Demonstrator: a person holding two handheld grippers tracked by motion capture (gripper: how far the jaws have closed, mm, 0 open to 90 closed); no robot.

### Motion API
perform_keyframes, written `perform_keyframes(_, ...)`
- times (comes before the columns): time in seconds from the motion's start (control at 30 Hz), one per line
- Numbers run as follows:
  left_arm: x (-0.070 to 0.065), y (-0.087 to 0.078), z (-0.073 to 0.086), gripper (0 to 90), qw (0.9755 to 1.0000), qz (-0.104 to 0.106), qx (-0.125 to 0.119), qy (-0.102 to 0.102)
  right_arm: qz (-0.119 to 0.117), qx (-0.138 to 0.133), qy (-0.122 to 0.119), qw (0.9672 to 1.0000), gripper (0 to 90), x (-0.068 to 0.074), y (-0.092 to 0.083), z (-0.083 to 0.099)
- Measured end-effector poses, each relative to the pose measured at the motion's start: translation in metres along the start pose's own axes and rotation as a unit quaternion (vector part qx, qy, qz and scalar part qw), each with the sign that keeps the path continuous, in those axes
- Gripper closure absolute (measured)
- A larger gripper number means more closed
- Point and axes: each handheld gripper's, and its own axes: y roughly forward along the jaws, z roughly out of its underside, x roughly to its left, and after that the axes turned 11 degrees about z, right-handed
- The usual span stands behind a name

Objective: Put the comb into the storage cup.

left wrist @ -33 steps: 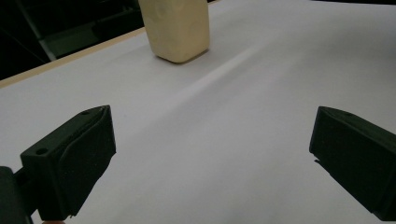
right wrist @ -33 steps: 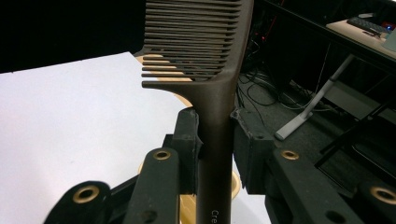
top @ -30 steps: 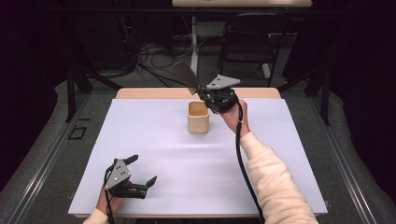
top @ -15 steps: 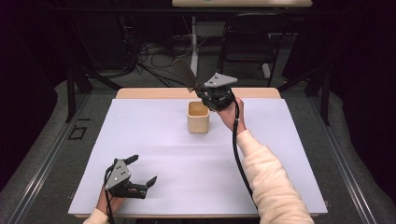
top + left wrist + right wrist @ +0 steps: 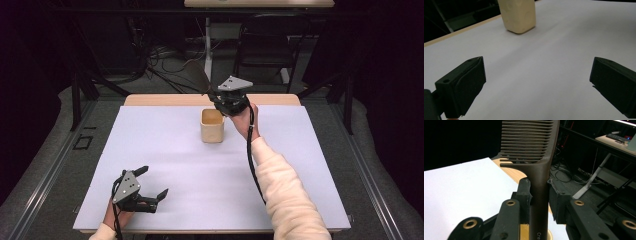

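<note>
On the white table [image 5: 165,150], the cup [image 5: 212,125] stands upright toward the far edge. The right gripper [image 5: 226,98] hangs just above the cup's far right rim, jaws clamped on the comb [image 5: 537,170] handle; the comb's long axis runs up and far-left from the cup. The left gripper [image 5: 150,187] rests near-left, well apart, jaws wide and empty.

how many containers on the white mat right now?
1. A single cream cup stands toward the far middle of the white mat, just beside the right claw, which holds a brown comb above it. Nothing else lies on the mat.
</note>
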Motion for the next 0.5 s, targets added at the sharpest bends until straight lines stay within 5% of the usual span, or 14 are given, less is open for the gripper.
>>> perform_keyframes(0.5,0.000,0.000,0.000,0.4,1.0000,0.000,0.000,0.000,-0.002,-0.006,0.002,1.0000,72.1,0.007,0.011,0.003)
